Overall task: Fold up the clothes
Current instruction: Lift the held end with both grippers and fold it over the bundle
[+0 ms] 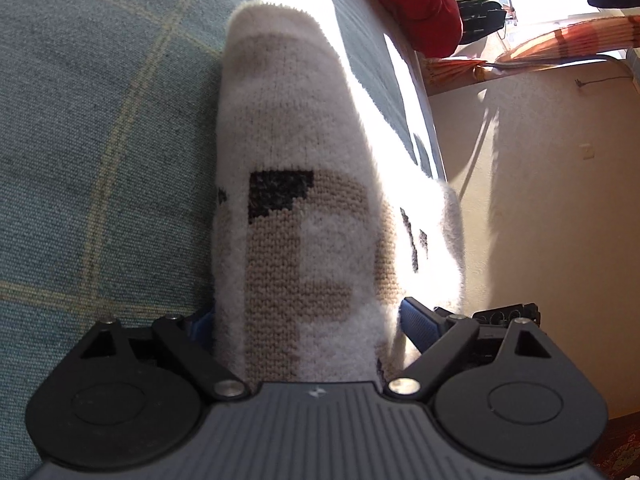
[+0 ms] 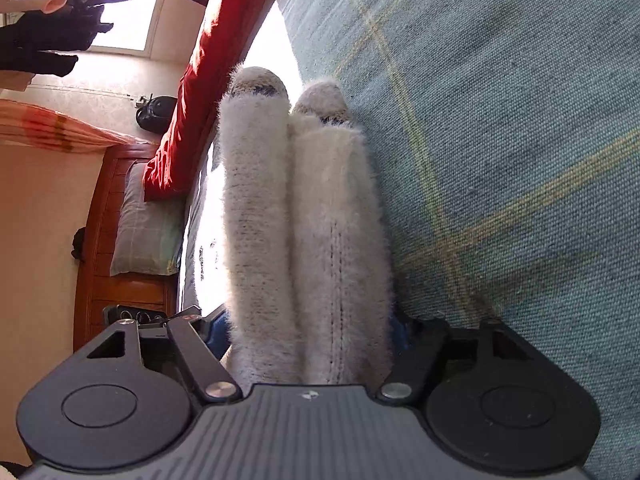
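The left gripper (image 1: 308,320) points forward and somewhat down; its jaws stand wide with the thick folded white sweater (image 1: 304,200) filling the gap between them. The right gripper (image 2: 310,328) has the same pose, its jaws also wide around the sweater.

Right tongs (image 2: 310,320) straddle thick fuzzy white knit (image 2: 304,220) (folded double) on teal plaid bedspread (image 2: 500,160).

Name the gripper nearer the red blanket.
Right. The red blanket lies close, up-left of the right gripper; from the left gripper it sits far off, upper right. Both grip the sweater.
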Demonstrator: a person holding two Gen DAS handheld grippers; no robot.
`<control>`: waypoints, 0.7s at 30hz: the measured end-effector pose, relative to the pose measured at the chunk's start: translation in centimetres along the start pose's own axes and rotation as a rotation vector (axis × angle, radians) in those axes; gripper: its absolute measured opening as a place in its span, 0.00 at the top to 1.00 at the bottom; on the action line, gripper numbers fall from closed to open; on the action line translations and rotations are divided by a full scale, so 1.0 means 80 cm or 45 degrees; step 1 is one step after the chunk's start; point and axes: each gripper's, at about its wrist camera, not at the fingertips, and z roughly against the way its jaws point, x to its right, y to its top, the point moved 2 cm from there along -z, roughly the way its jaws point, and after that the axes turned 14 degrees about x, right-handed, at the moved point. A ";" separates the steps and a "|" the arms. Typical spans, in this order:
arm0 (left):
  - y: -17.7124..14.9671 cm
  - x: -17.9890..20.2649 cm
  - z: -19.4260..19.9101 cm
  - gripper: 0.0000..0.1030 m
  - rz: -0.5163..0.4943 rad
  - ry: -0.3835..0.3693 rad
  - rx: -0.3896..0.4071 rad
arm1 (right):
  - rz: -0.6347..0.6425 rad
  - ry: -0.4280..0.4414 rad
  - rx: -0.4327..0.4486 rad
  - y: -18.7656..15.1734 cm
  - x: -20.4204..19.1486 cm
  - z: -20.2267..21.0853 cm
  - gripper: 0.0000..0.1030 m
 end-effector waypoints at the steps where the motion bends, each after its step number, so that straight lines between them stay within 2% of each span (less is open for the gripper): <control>1: 0.001 0.004 0.000 0.15 -0.013 0.017 0.002 | 0.019 -0.013 0.005 -0.001 -0.005 0.000 0.29; 5: 0.005 0.019 0.009 0.23 -0.048 0.030 0.007 | 0.115 -0.043 0.016 -0.002 -0.030 0.010 0.32; 10: 0.014 0.038 0.029 0.25 -0.109 0.033 0.049 | 0.180 -0.039 0.027 -0.005 -0.064 0.015 0.34; 16: 0.027 0.051 0.076 0.25 -0.153 0.033 0.119 | 0.257 -0.023 0.030 -0.013 -0.108 0.011 0.34; 21: 0.047 0.032 0.143 0.25 -0.161 0.051 0.204 | 0.336 -0.021 0.018 -0.031 -0.162 -0.015 0.34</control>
